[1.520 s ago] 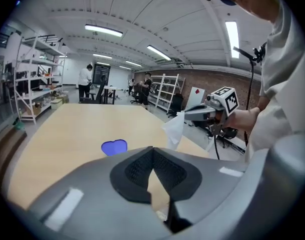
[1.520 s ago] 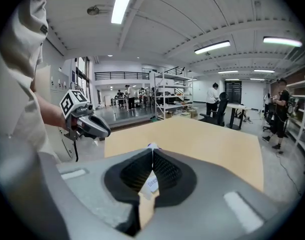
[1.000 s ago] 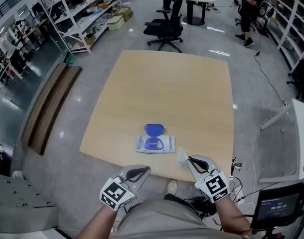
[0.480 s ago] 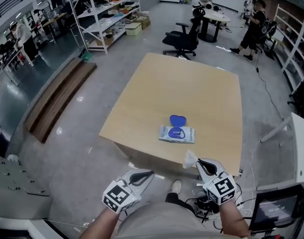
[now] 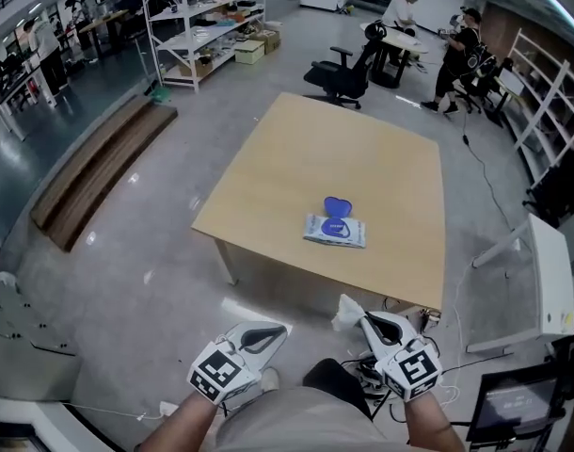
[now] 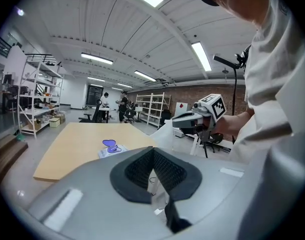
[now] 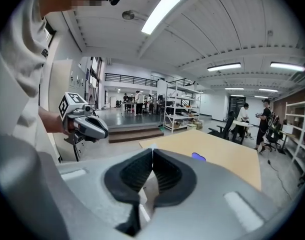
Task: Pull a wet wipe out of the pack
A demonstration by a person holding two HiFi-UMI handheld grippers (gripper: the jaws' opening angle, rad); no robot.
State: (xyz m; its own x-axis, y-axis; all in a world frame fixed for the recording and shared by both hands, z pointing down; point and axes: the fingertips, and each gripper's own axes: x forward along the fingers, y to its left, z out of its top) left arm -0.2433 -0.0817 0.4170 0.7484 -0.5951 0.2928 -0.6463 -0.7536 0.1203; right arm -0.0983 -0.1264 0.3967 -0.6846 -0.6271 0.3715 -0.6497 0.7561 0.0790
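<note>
The wet wipe pack [image 5: 335,231] lies flat near the front edge of the wooden table [image 5: 362,158], with its blue lid [image 5: 337,205] flipped open. The left gripper view also takes in the pack [image 6: 111,149]. My right gripper [image 5: 359,316] is shut on a white wipe [image 5: 344,311], held over the floor well short of the table. That wipe [image 6: 163,134] hangs from the right gripper [image 6: 185,120] in the left gripper view. My left gripper [image 5: 273,330] is shut with nothing in it, low beside my body, and shows as a grey gripper [image 7: 85,124] in the right gripper view.
A long wooden bench [image 5: 94,172] lies on the floor at left. Office chairs [image 5: 343,73], shelving [image 5: 198,17] and people at a round table [image 5: 400,36] are beyond the table. A white cabinet [image 5: 546,281] stands at right, with cables [image 5: 367,370] on the floor by my feet.
The view has backed away from the table, so the pack now looks farther off. Both grippers are over the floor instead of at the table edge. The right one still holds the wipe.
</note>
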